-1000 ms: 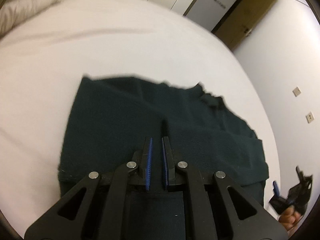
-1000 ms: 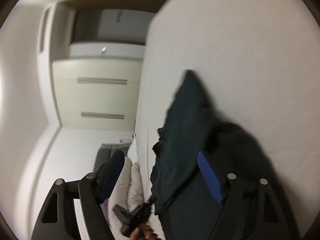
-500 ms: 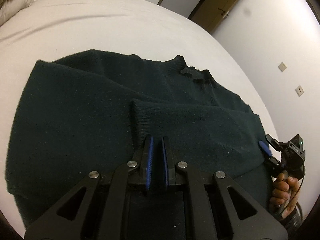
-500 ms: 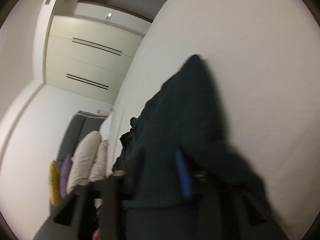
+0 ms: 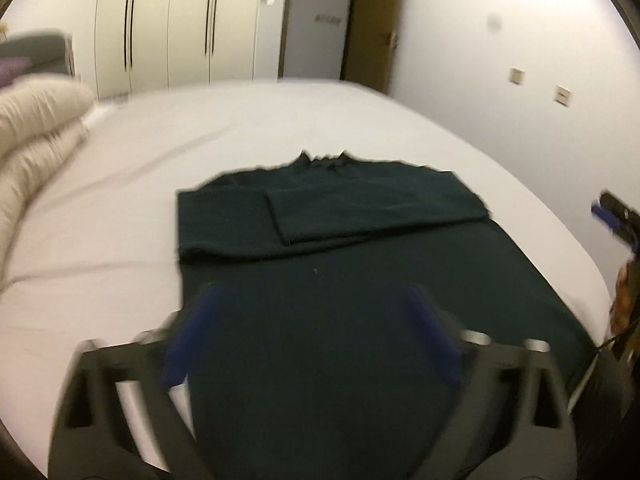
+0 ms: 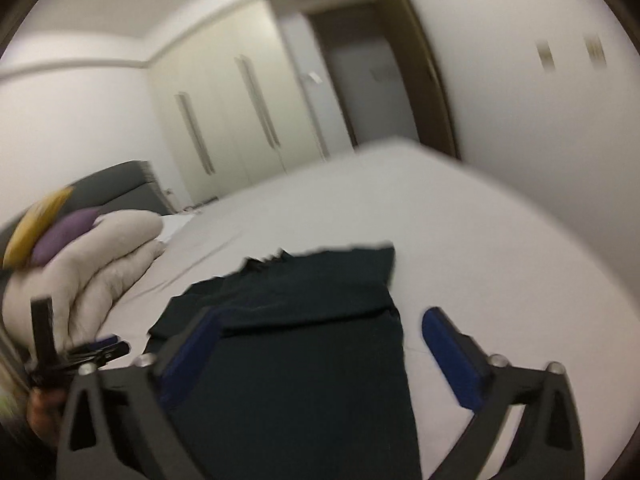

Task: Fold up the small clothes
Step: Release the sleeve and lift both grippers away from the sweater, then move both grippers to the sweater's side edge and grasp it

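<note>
a: on the white bed, in the left wrist view, a dark green sweater is seen laid flat, its collar at the far end. both sleeves are folded across the chest, one over the other.

b: and the left gripper?

a: its blue-padded fingers are spread wide, nothing is pinched between them, and they are held above the near part of the sweater. motion blur is present. at the far right edge the right gripper is partly seen. a cream duvet is bunched at the left, and wardrobe doors are seen at the far wall.

b: what is shown in the right wrist view?

a: the sweater is seen from its right side, spread on the bed. the right gripper is held with its fingers wide apart; nothing is gripped. the left finger is over the fabric, the right one over bare sheet. the left gripper is seen at the near left, just beside the duvet. purple and yellow cushions are stacked beyond it.
</note>
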`<state>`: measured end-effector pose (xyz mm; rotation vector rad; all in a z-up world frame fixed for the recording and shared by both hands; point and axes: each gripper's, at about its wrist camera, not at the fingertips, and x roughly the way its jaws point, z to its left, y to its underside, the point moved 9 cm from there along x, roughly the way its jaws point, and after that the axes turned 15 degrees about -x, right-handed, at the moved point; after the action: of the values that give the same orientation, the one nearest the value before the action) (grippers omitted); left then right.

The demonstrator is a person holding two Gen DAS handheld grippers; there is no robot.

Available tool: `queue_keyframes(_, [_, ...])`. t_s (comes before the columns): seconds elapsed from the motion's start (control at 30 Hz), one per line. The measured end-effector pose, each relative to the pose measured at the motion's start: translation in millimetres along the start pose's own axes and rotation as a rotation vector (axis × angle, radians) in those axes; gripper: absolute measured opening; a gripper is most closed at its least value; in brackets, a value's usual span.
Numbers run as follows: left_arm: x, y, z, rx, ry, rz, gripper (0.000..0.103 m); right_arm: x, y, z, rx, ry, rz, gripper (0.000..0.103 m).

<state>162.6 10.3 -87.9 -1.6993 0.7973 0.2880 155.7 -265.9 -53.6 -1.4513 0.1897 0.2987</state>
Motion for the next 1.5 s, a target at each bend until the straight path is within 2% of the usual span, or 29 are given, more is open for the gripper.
queue_keyframes(0.17, [-76.7, 53.4, 1.7, 0.141, -0.050, -0.021, 0.098, -52.9, 21.7, 20.6, -0.186, 0.076, 0.042, 0.103])
queue_keyframes(0.33, [-134.0, 110.7, 11.5, 0.338, -0.105, 0.018, 0.098, -80.0, 71.0, 49.3, -0.416, 0.153, 0.156, 0.102])
queue_keyframes(0.4, [-139.6, 131.7, 13.9, 0.443, -0.152, 0.034, 0.098, -85.8, 93.7, 59.7, -0.489, 0.140, 0.202, 0.093])
queue_keyframes(0.5, [-141.6, 164.1, 16.8, 0.614, -0.223, 0.058, 0.098, -95.7, 113.3, 62.7, -0.499, 0.122, 0.231, 0.089])
queue_keyframes(0.63, [-142.3, 196.0, 14.4, 0.734, -0.223, 0.086, 0.098, -94.5, 119.8, 65.6, -0.486, 0.108, 0.244, 0.087])
queue_keyframes(0.73, [-140.1, 217.4, 17.3, 0.824, -0.261, 0.093, 0.098, -95.9, 123.2, 72.9, -0.518, 0.102, 0.244, 0.087])
queue_keyframes(0.93, [-131.6, 237.1, 27.0, 0.940, -0.309, 0.078, 0.097, -94.5, 126.5, 79.6, -0.535, 0.097, 0.252, 0.084])
queue_keyframes(1.0, [-128.5, 238.4, 33.5, 0.968, -0.350, 0.064, 0.091, -92.9, 127.5, 79.9, -0.533, 0.097, 0.259, 0.083])
queue_keyframes(1.03, [-128.0, 238.1, 36.2, 0.970, -0.361, 0.060, 0.083, -92.8, 127.7, 80.1, -0.534, 0.096, 0.260, 0.082])
queue_keyframes(1.07, [-128.2, 236.3, 38.8, 0.970, -0.377, 0.050, 0.079, -93.1, 127.9, 81.0, -0.536, 0.094, 0.261, 0.082])
queue_keyframes(1.2, [-124.3, 240.2, 47.0, 1.033, -0.405, 0.024, 0.077, -93.2, 130.5, 83.2, -0.555, 0.092, 0.266, 0.081])
queue_keyframes(1.27, [-122.4, 245.7, 50.4, 1.071, -0.411, 0.017, 0.069, -93.3, 133.3, 83.9, -0.563, 0.091, 0.273, 0.080])
queue_keyframes(1.43, [-124.3, 252.3, 53.1, 1.166, -0.433, -0.044, 0.069, -93.8, 136.8, 84.7, -0.577, 0.089, 0.281, 0.079])
queue_keyframes(1.5, [-123.9, 248.8, 55.3, 1.156, -0.443, -0.051, 0.062, -93.8, 137.7, 84.8, -0.580, 0.089, 0.283, 0.077])
